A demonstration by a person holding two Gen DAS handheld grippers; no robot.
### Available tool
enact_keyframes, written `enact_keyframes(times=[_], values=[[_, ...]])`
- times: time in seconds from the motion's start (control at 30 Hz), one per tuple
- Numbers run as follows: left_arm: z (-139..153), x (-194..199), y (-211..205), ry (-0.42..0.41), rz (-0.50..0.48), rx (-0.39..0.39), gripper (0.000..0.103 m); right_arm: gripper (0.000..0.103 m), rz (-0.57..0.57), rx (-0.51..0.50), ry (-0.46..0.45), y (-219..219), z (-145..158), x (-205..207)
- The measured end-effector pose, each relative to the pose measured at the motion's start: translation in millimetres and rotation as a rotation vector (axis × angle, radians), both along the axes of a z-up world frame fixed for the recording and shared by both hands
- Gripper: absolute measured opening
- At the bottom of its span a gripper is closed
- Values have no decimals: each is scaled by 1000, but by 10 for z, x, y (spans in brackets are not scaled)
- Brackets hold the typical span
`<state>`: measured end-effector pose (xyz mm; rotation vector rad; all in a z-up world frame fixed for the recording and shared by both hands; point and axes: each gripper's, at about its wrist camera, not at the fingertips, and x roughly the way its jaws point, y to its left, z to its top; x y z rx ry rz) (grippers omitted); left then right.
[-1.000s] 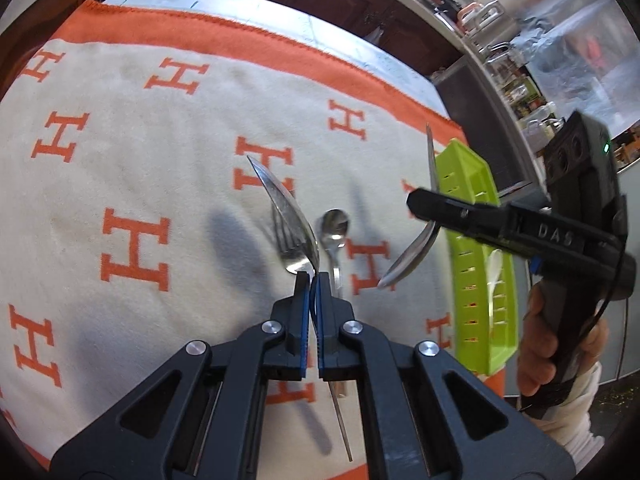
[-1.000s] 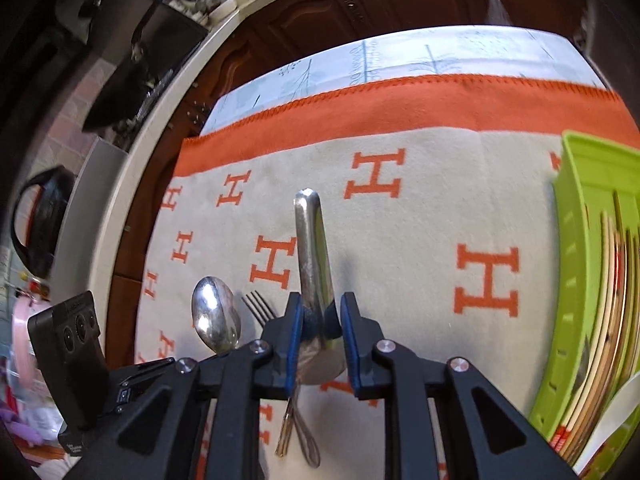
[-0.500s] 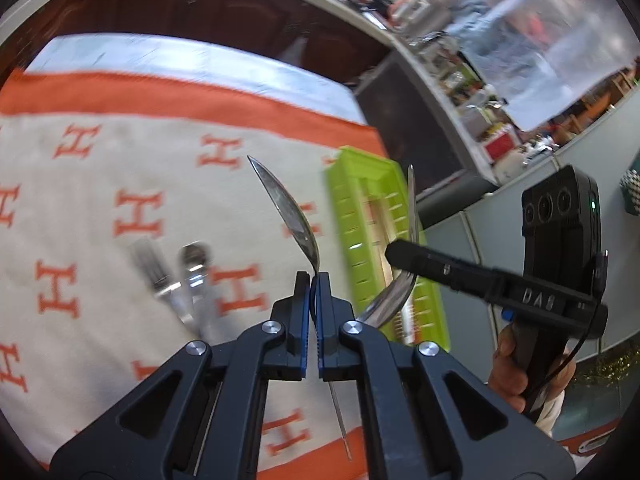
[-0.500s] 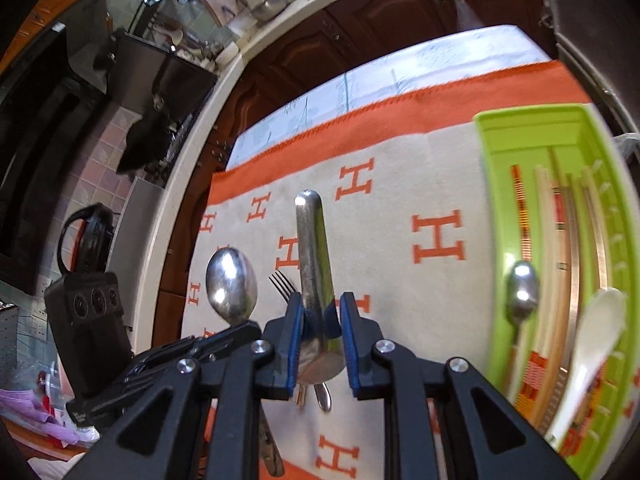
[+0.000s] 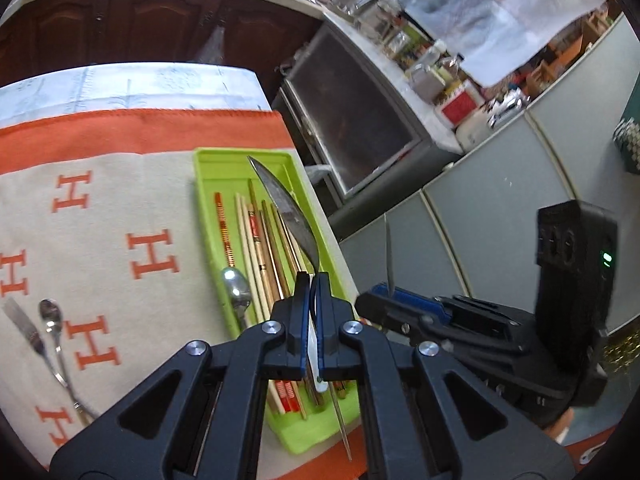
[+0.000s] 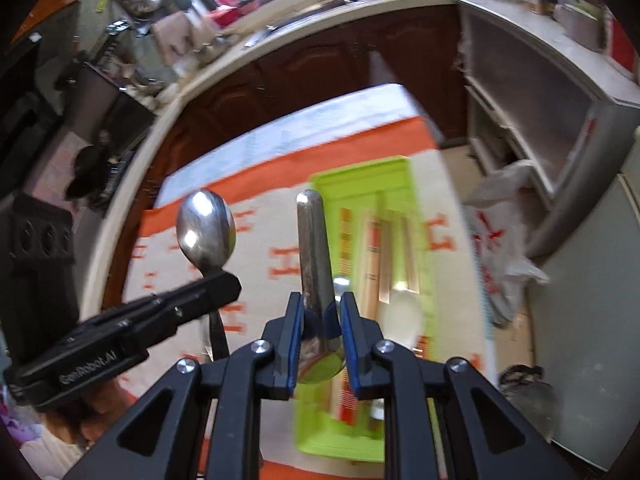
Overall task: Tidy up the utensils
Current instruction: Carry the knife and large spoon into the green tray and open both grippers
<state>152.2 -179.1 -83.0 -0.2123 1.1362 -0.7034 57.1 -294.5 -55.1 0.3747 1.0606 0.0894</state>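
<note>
You are carrying two spoons over the green tray (image 5: 208, 184) at the edge of the orange-and-cream cloth (image 5: 100, 184). The left gripper (image 5: 314, 292) is pinched fully shut on a spoon (image 5: 286, 212) by its thin handle, bowl raised edge-on. The right gripper (image 6: 320, 312) is closed part-way on a second spoon (image 6: 314, 248) near its bowl, handle pointing away over the tray.

The tray is already holding chopsticks (image 5: 256, 240), a metal spoon (image 5: 237, 286) and a pale spoon (image 6: 404, 314). A fork (image 5: 22, 322) and a small spoon (image 5: 51, 316) are lying together on the cloth, well apart from it.

Judging by the layout, you are best lowering each spoon lengthwise, parallel to the chopsticks, and letting go only when it is close to the tray floor. Releasing one at a time keeps the two grippers, now side by side, from knocking together.
</note>
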Motion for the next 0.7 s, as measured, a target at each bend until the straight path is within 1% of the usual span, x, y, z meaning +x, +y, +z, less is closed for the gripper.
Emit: enact_keyframes(times=[0.1,0.23,0.37,0.5,0.6,0.7], values=[[-187,18,-205,9,-22,49,0,18,-9,-75,39,-95,-109,-36],[-416,58,-307,10,-30,109,0,18,11,-122,72,-103,-225,-54],[-604,109,-338,25,-26,153,0,16,41,-110,105,-68,-351,-5],[-705,180,-331,35,-12,183,1,16,44,-94,134,-36,-486,57],[-696,198,-268,37,-15,176,1,16,16,-39,149,-74,-563,81],[-613,174,-281,19,-31,188,2,16,-15,-25,140,-113,-560,77]])
